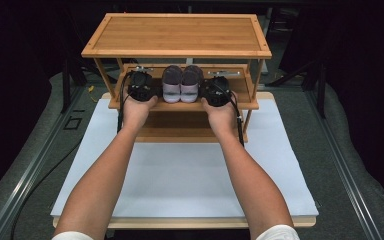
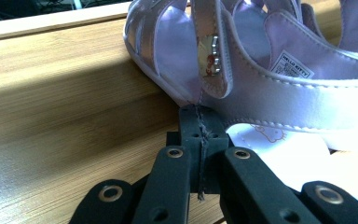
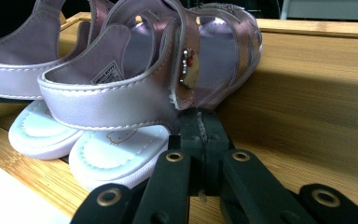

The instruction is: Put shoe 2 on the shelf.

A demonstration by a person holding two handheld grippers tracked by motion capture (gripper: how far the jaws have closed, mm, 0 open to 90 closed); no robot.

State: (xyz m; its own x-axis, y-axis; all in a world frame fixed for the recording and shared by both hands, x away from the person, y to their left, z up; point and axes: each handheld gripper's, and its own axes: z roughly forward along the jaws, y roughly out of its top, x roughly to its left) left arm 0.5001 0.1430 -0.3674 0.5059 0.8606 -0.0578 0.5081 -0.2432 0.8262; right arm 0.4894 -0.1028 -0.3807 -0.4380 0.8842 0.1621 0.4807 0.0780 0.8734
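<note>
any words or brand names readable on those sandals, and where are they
"HELLO KITTY": top line of the white label inside the left sandal.
Smaller print below it on that label: too small to read.
Label inside the right sandal: too blurred to read for certain.

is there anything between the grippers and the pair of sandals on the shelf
Nothing visible. The shut left gripper sits right against one sandal's side, and the shut right gripper against the other sandal.

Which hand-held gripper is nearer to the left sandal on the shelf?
Left. The left hand-held gripper sits right beside the left sandal, jaws shut; the right hand-held gripper is past the right sandal, on the pair's other side.
</note>
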